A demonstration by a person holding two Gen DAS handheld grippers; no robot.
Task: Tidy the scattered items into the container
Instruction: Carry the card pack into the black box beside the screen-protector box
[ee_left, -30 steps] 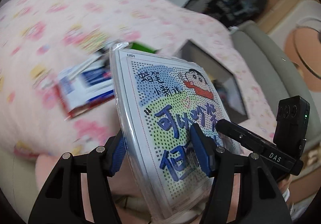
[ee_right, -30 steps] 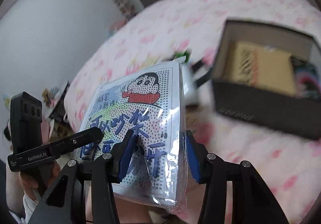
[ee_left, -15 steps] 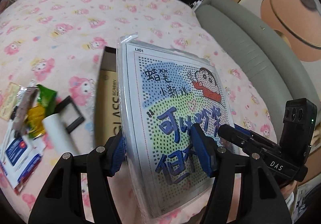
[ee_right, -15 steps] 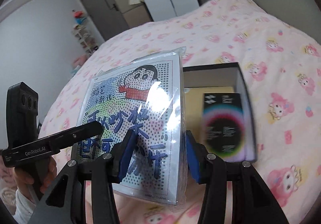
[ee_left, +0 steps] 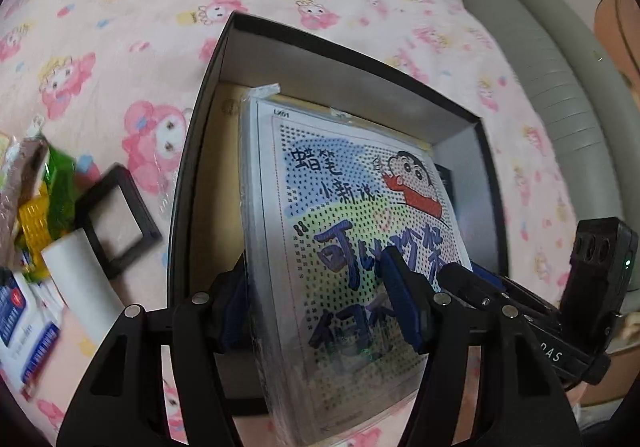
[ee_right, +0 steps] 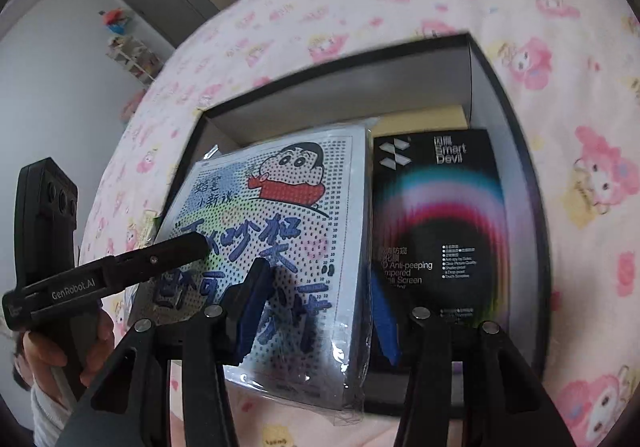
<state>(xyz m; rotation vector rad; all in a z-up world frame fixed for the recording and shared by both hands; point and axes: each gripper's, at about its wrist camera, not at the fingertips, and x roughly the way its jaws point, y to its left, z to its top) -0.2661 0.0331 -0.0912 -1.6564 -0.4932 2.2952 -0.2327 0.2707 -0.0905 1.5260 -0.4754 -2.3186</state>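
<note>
left gripper [ee_left: 316, 307]: we are clamping the cartoon packet [ee_left: 360, 231] | right gripper [ee_right: 316, 307]: we are clamping its other edge | packet: we are holding it tilted over the black box [ee_left: 200, 151]

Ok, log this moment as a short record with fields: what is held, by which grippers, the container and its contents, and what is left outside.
held item: cartoon bead kit in clear wrap
left gripper: shut on the kit's lower part
right gripper: shut on the same kit
kit position: tilted over the open box
container: black box on the pink bedspread
inside box: black screen protector pack, tan flat package
still outside: small black frame, white roll, snack packets
</note>
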